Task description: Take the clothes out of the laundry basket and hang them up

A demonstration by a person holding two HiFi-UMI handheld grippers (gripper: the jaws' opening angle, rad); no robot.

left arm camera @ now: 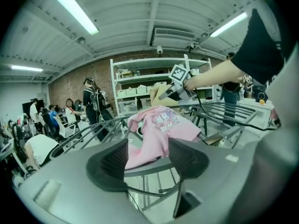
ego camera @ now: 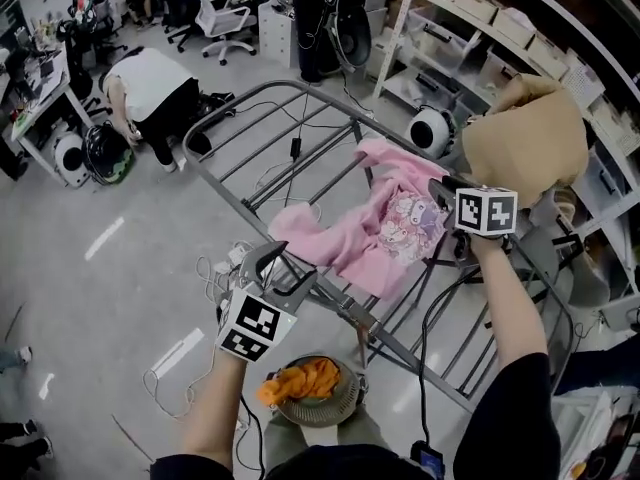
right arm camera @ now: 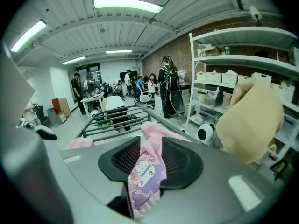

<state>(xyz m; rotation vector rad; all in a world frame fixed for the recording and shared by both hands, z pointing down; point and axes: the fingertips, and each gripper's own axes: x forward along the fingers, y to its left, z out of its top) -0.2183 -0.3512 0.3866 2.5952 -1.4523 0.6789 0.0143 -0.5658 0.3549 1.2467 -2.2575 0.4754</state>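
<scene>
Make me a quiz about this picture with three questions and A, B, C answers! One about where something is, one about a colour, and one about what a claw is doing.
1. Where does the pink shirt lie?
A. draped over the drying rack
B. folded in a drawer
C. spread on a bed

2. What colour is the cloth in the laundry basket?
A. blue
B. green
C. orange

3. What is the right claw doing?
A. hanging open and empty
B. pinching the pink shirt
C. gripping a hanger

Answers:
1 A: the shirt lies across the rack's bars.
2 C: the cloth in the basket is bright orange.
3 B: the shirt's printed fabric is squeezed between the claw's pads.
</scene>
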